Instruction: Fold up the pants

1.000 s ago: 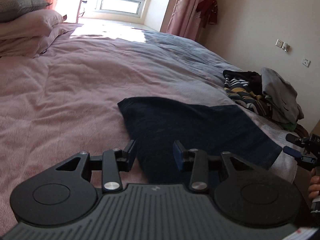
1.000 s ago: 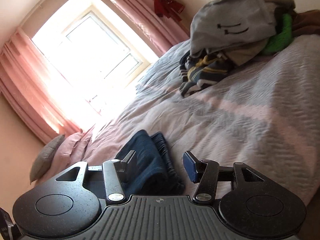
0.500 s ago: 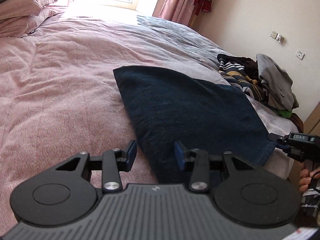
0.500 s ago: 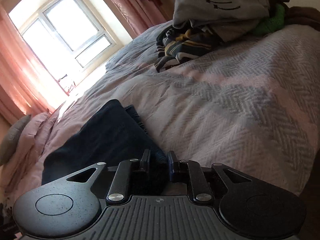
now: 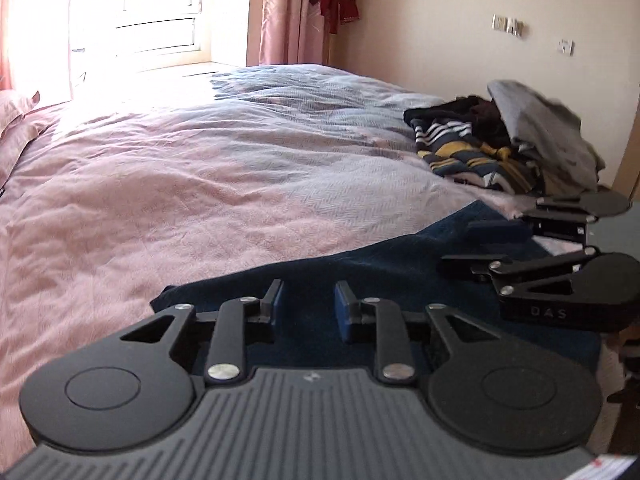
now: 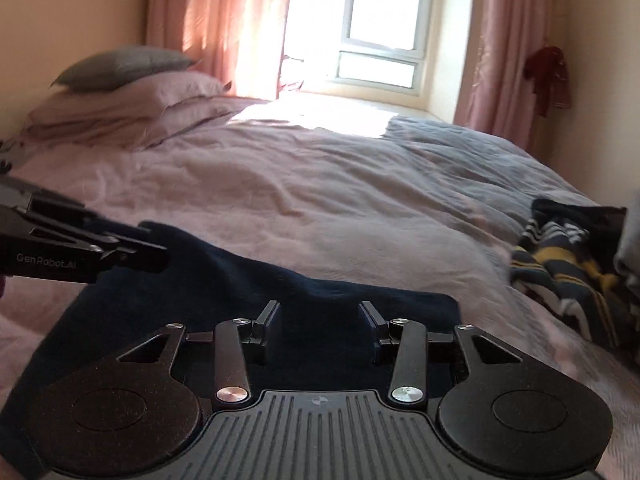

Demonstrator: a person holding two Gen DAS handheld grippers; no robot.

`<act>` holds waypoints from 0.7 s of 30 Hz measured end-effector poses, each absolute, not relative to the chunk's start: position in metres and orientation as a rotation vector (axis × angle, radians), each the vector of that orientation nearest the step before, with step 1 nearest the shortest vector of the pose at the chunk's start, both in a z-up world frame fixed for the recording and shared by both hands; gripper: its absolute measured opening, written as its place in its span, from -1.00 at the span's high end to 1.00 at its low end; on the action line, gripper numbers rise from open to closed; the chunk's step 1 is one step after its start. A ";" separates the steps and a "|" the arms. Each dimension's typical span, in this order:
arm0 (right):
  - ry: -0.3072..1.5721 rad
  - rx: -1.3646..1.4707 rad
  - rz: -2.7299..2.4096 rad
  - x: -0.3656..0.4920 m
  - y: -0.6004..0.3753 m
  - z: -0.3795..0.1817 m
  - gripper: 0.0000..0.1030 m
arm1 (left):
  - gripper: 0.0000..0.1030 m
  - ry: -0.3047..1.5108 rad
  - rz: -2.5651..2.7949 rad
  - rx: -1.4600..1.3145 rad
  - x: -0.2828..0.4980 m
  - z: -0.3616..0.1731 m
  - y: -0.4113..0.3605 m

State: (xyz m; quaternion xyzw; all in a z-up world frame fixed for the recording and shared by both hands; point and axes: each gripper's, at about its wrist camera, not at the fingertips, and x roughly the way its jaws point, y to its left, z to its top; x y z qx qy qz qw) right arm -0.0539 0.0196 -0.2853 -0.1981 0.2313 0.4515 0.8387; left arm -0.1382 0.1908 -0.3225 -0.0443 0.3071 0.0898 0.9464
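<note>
Both grippers hover open over the folded pants (image 5: 400, 264).
Left gripper (image 5: 306, 306) and right gripper (image 6: 320, 314) hold nothing; a one-sided pinch on the soft bed (image 5: 200, 184) could drag the fold apart.

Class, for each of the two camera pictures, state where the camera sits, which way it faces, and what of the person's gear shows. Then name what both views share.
Left wrist: sits on the left gripper, low over the navy pants, facing across the bed toward the clothes pile; the right gripper shows sideways.
Right wrist: sits on the right gripper, facing the window and pillows; the left gripper enters from the left.
Shared: pants, pink duvet, striped garment, open jaws.
</note>
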 end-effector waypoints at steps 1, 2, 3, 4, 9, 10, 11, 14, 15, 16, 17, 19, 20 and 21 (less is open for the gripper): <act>0.463 -0.478 0.914 -0.048 0.030 -0.293 0.24 | 0.60 0.643 0.210 -0.054 -0.128 -0.331 0.192; 0.430 -0.512 0.870 -0.037 0.035 -0.301 0.24 | 0.60 0.658 0.244 -0.032 -0.121 -0.340 0.197; 0.444 -0.500 0.841 -0.025 0.035 -0.304 0.24 | 0.60 0.675 0.282 -0.026 -0.115 -0.349 0.203; 0.484 -0.464 0.807 -0.011 0.033 -0.307 0.24 | 0.64 0.697 0.320 -0.030 -0.110 -0.357 0.211; 0.665 -0.194 0.760 0.048 -0.007 -0.313 0.08 | 0.82 0.724 0.342 -0.114 -0.104 -0.370 0.239; 0.668 -0.187 0.755 0.049 -0.011 -0.311 0.08 | 0.82 0.720 0.344 -0.109 -0.106 -0.367 0.239; 0.663 -0.188 0.733 0.048 -0.013 -0.307 0.08 | 0.82 0.716 0.353 -0.113 -0.110 -0.362 0.239; 0.688 -0.100 0.612 0.045 -0.038 -0.288 0.10 | 0.83 0.680 0.356 -0.210 -0.136 -0.341 0.247; 0.688 -0.130 0.515 0.040 -0.045 -0.282 0.14 | 0.82 0.670 0.360 -0.234 -0.146 -0.334 0.247; 0.660 -0.207 0.435 0.031 -0.052 -0.277 0.14 | 0.83 0.662 0.363 -0.241 -0.157 -0.328 0.245; 0.616 -0.274 0.404 0.019 -0.061 -0.271 0.16 | 0.82 0.660 0.367 -0.237 -0.167 -0.321 0.240; 0.584 -0.245 0.454 -0.005 -0.085 -0.260 0.16 | 0.82 0.656 0.350 -0.239 -0.190 -0.312 0.227; 0.587 -0.159 0.561 -0.019 -0.100 -0.254 0.17 | 0.82 0.655 0.333 -0.256 -0.201 -0.309 0.220; 0.595 -0.078 0.668 -0.031 -0.112 -0.251 0.17 | 0.82 0.656 0.311 -0.277 -0.211 -0.308 0.212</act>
